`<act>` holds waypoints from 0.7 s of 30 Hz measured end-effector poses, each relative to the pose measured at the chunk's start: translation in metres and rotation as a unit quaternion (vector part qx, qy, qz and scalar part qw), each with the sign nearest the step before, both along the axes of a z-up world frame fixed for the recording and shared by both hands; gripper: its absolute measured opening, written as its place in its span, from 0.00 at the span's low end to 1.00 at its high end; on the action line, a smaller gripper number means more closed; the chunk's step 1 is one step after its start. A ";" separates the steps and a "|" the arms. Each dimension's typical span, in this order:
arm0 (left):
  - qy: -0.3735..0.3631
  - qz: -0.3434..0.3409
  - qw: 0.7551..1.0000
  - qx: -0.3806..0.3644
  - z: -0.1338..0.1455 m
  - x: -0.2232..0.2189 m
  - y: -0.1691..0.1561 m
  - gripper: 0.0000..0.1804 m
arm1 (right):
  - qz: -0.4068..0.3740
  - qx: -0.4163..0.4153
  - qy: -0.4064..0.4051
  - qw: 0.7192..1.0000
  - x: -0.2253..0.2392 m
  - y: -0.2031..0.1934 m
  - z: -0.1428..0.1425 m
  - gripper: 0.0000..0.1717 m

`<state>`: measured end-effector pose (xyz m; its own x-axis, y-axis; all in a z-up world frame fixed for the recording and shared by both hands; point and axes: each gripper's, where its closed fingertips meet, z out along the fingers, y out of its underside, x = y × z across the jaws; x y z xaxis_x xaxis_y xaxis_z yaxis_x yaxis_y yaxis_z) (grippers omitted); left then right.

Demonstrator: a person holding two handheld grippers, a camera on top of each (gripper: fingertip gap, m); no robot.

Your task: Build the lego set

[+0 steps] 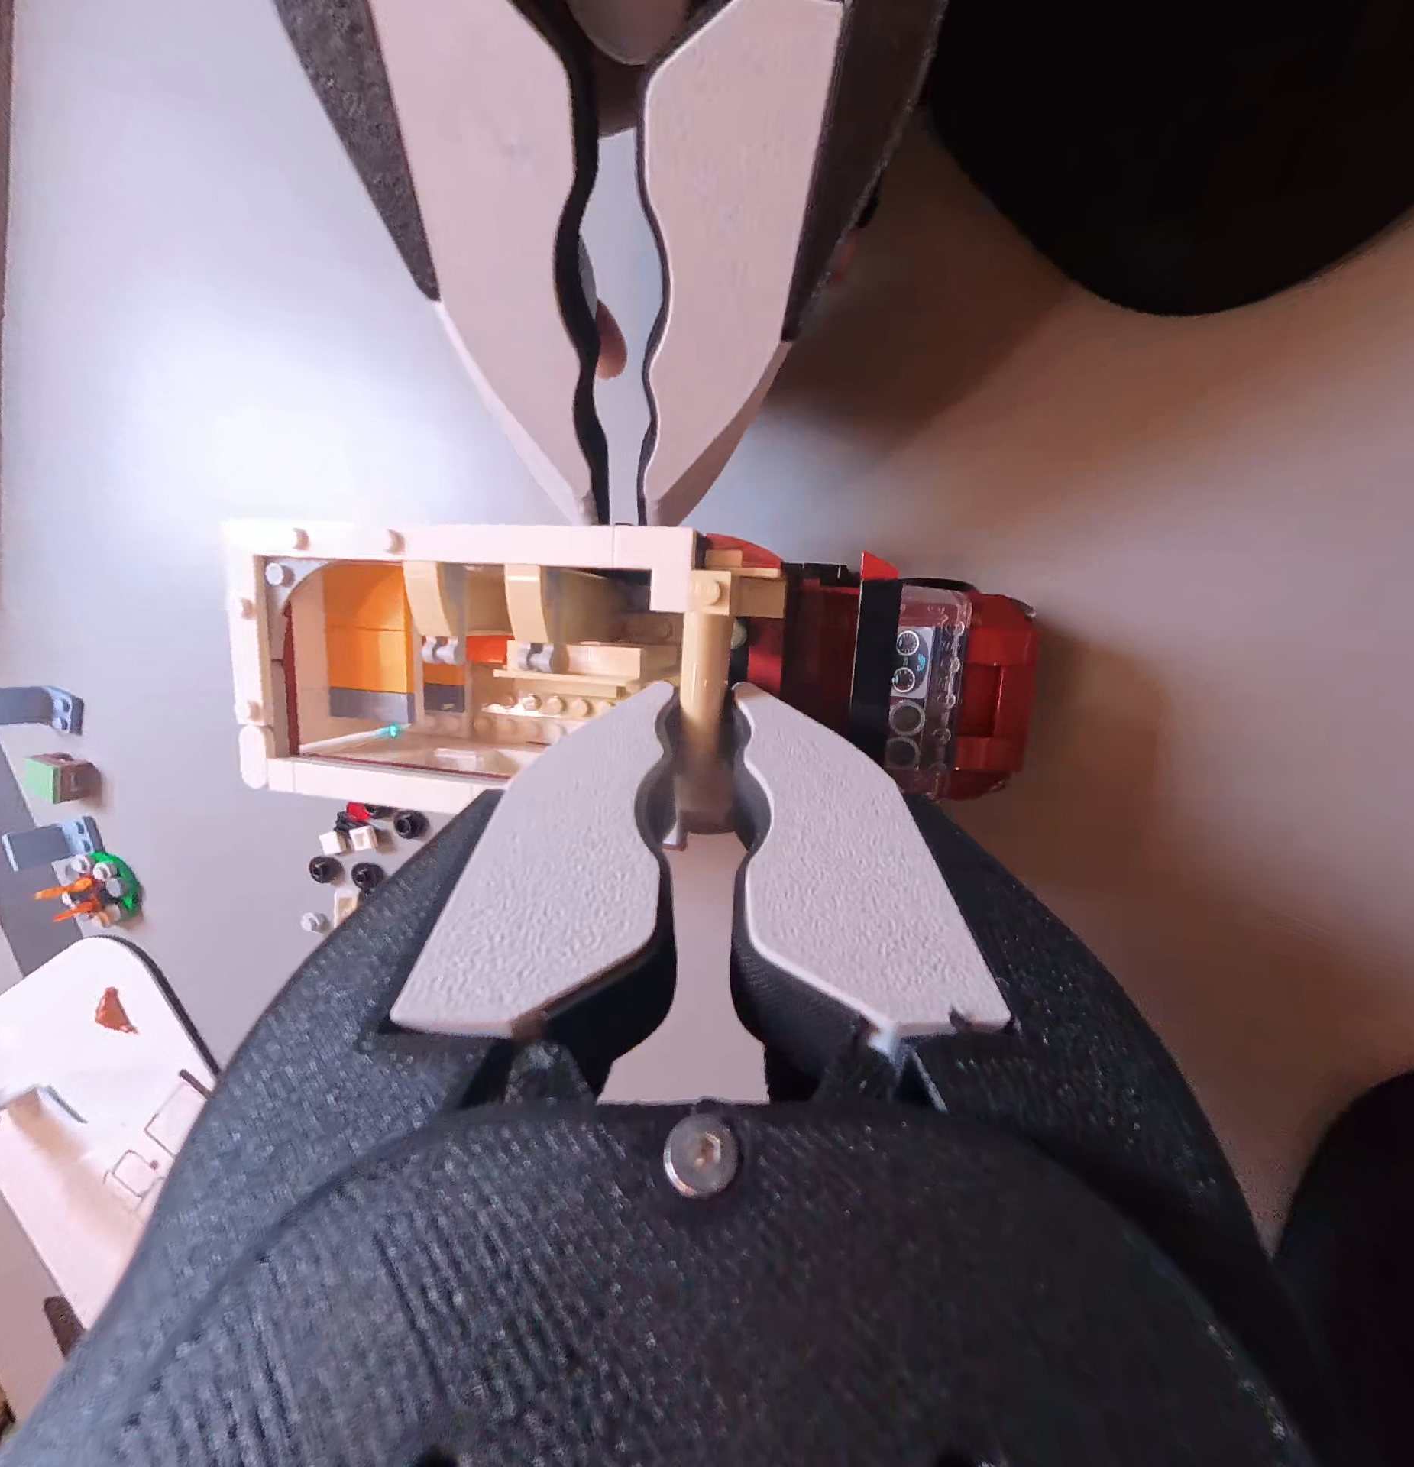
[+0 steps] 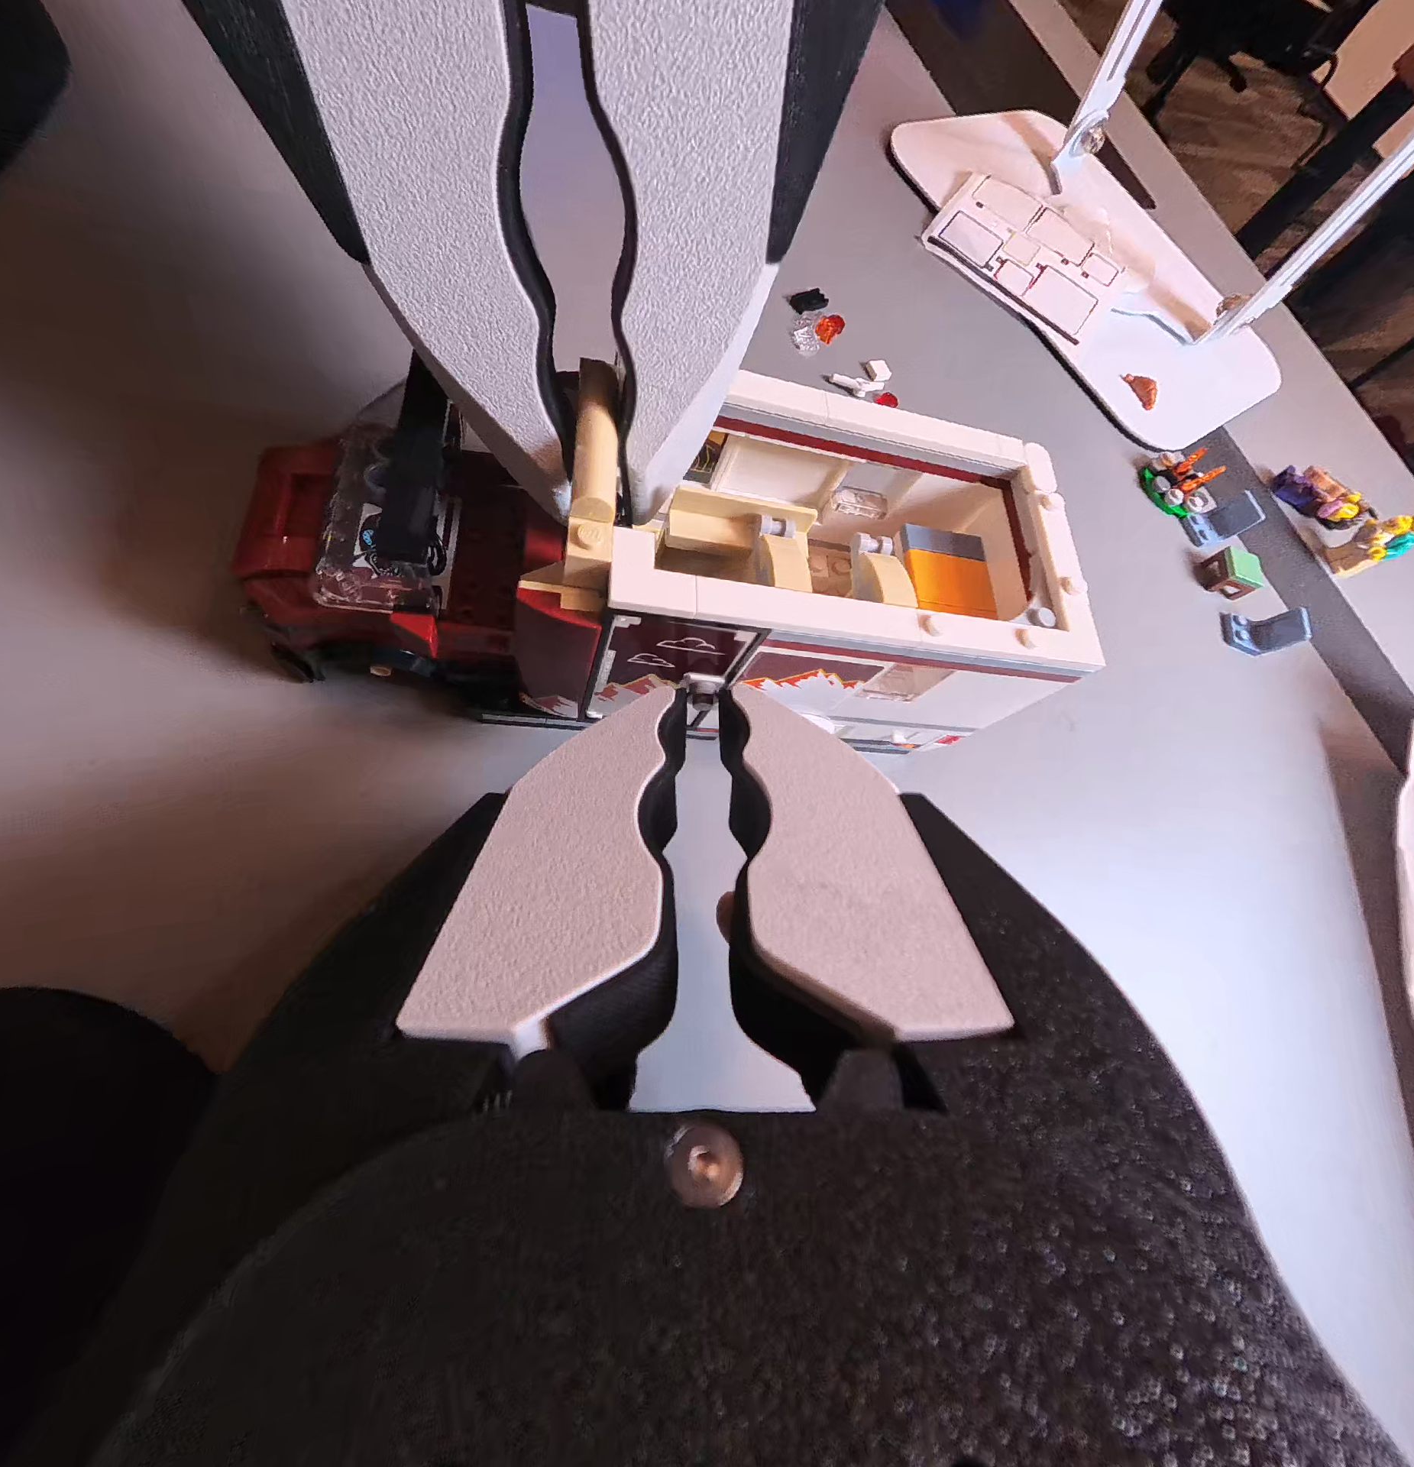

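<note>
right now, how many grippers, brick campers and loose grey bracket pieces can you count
grippers: 2, left gripper and right gripper
brick camper: 1
grey bracket pieces: 2
total: 5

one brick camper (image 2: 846, 571), two tools

Pale grey table (image 2: 1164, 913), dark floor (image 2: 1243, 119) beyond its edge, warm side light.

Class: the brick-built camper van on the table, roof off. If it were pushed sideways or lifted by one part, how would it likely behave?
The camper van would probably slide rather than tip: it looks long, low and broad-based. Being built of many clipped bricks, it may shed parts under load. The tan column in the left tool looks slender, so lifting by it might detach it.
</note>
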<state>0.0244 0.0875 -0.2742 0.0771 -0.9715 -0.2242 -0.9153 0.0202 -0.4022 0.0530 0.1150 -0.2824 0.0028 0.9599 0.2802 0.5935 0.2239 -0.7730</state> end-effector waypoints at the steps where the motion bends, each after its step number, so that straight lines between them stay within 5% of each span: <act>1: -0.003 0.008 1.000 -0.002 0.000 0.000 0.000 0.05 | -0.006 0.001 0.001 1.000 0.001 0.000 0.000 0.04; 21: -0.017 0.066 0.998 -0.007 0.000 0.004 0.001 0.05 | -0.142 0.012 0.000 0.990 0.026 -0.033 0.003 0.00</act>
<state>0.0280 0.0889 -0.2744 0.2115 -0.9555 -0.2057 -0.8953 -0.1050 -0.4329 0.0791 0.0818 -0.2791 0.2716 0.9136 0.3025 0.6350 0.0661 -0.7697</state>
